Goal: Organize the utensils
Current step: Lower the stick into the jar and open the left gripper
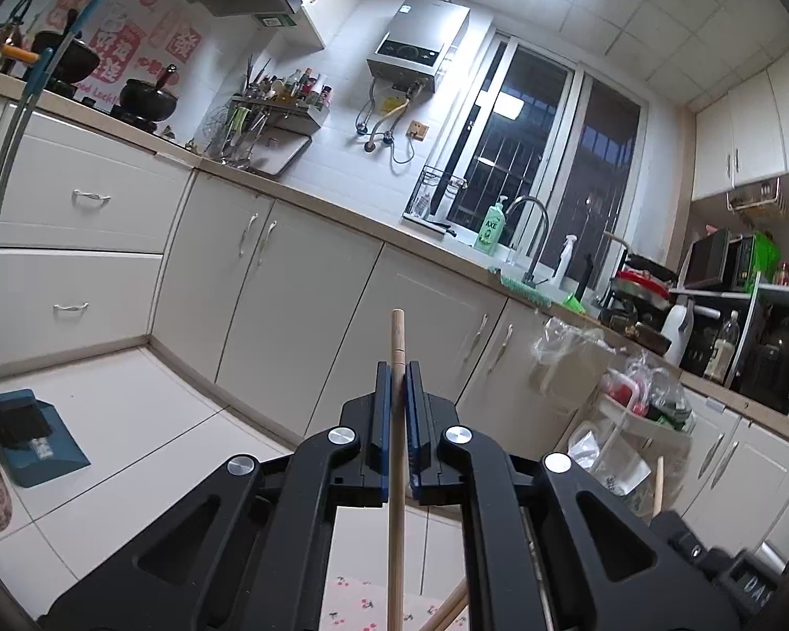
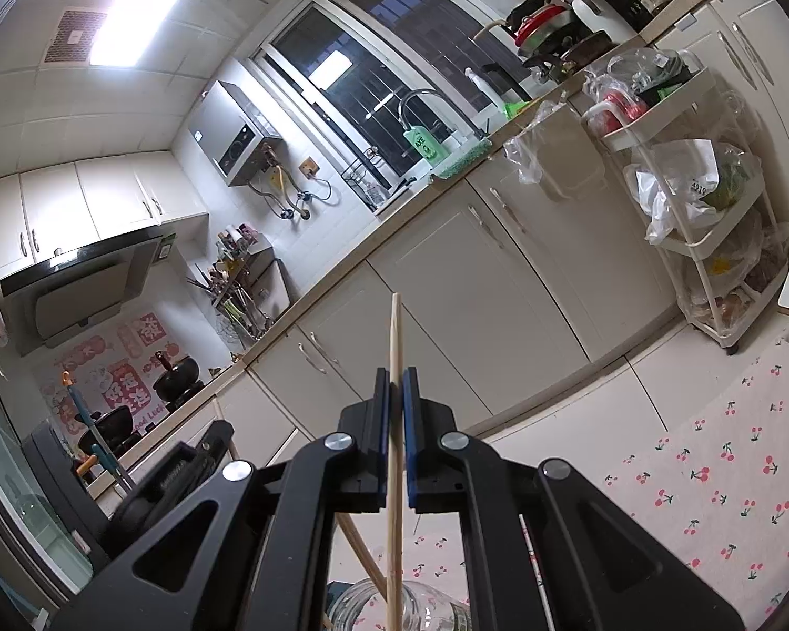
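My left claw (image 1: 398, 368) is clamped on a chopstick (image 1: 396, 473) that stands upright between its pads, and my right claw (image 2: 394, 374) is clamped on another chopstick (image 2: 394, 447), also upright. Only the right view shows the glass jar (image 2: 394, 607) below on the cherry-print cloth (image 2: 710, 473); only the left shows the dustpan (image 1: 31, 447).

The left claw (image 1: 398, 368) is matte black, built of angular linkage arms with triangular cut-outs, each pivot capped by a round silver screw head; its two flat fingers (image 1: 382, 399) carry dark blue pads on their inner faces. The right claw (image 2: 394, 376) is of the same make: black arms, silver pivots, blue-lined fingers (image 2: 380, 405).
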A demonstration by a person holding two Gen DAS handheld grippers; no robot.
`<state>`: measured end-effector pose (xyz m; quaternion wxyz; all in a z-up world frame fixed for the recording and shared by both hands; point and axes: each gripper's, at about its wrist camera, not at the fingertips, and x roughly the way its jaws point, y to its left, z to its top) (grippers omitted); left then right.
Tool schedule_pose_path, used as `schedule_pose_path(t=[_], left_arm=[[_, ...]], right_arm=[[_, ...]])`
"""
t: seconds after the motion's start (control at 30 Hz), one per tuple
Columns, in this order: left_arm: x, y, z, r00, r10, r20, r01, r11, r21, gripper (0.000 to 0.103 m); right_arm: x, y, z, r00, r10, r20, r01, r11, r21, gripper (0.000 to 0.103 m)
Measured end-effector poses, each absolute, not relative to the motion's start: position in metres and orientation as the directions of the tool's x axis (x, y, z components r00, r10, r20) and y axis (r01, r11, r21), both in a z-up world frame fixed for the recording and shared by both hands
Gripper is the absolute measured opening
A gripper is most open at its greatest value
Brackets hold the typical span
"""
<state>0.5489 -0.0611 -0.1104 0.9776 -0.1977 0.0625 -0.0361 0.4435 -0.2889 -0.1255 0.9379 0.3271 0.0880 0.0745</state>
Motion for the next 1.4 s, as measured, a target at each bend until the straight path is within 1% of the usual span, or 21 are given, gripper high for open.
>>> schedule_pose_path(t=[0.4,0.53,0.63,0.7,0.73,0.8,1.0,1.13,1.4], left_arm=[[0.535,-0.059,-0.145,0.970,-0.143,-0.195,0.070,0.938,-0.339,0.005],[0.527,-0.059,-0.152,0.957,-0.171,-0.235,0.098,0.951,-0.292,0.007],[0.518,-0.055,-0.154,0.950,-0.185,-0.252,0.111,0.953,-0.281,0.012],[0.511,-0.052,-0.154,0.948,-0.191,-0.254,0.118,0.954,-0.276,0.020],[0.507,-0.051,-0.154,0.947,-0.196,-0.255,0.125,0.955,-0.270,0.022],[0.502,-0.048,-0.153,0.945,-0.206,-0.256,0.135,0.954,-0.269,0.030],[0.481,-0.030,-0.151,0.943,-0.208,-0.261,0.126,0.946,-0.299,0.046],[0.471,-0.012,-0.155,0.938,-0.197,-0.285,0.095,0.938,-0.334,0.051],[0.462,-0.004,-0.158,0.929,-0.206,-0.309,0.092,0.933,-0.348,0.053]], right_arm=[[0.452,-0.283,-0.124,0.974,0.202,-0.105,-0.091,0.768,0.635,0.006],[0.460,-0.272,-0.122,0.975,0.208,-0.079,-0.110,0.761,0.639,0.006],[0.467,-0.265,-0.121,0.976,0.208,-0.065,-0.119,0.757,0.643,0.006],[0.473,-0.259,-0.121,0.976,0.209,-0.060,-0.124,0.760,0.638,0.006],[0.475,-0.257,-0.122,0.976,0.210,-0.060,-0.125,0.762,0.635,0.006],[0.477,-0.253,-0.126,0.975,0.212,-0.063,-0.126,0.768,0.628,0.006],[0.488,-0.242,-0.141,0.973,0.206,-0.102,-0.106,0.796,0.596,0.006],[0.490,-0.236,-0.149,0.974,0.195,-0.117,-0.096,0.821,0.563,0.006],[0.490,-0.230,-0.157,0.973,0.189,-0.134,-0.094,0.850,0.518,0.006]])
